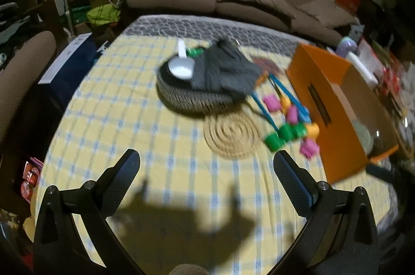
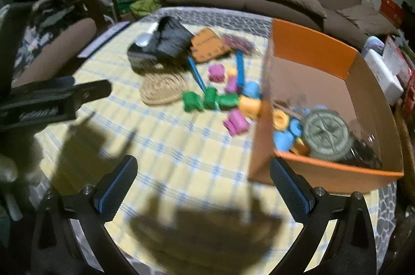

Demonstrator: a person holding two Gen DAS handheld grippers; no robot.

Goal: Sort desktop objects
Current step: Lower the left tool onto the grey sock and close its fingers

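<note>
Both claws, left claw (image 1: 206, 163) and right claw (image 2: 203, 168), hang spread and empty above the bench (image 1: 160, 145); coloured blocks (image 2: 215, 100) lie farther off, just left of the orange box (image 2: 311, 46).

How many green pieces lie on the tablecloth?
3 green pieces, in a row beside the orange box: left, middle, right. Blur may hide more.

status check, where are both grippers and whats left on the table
Left gripper open, empty, above cloth. Right gripper open, empty, beside orange box. Coloured spools loose by woven coaster. Nothing blocking.
</note>
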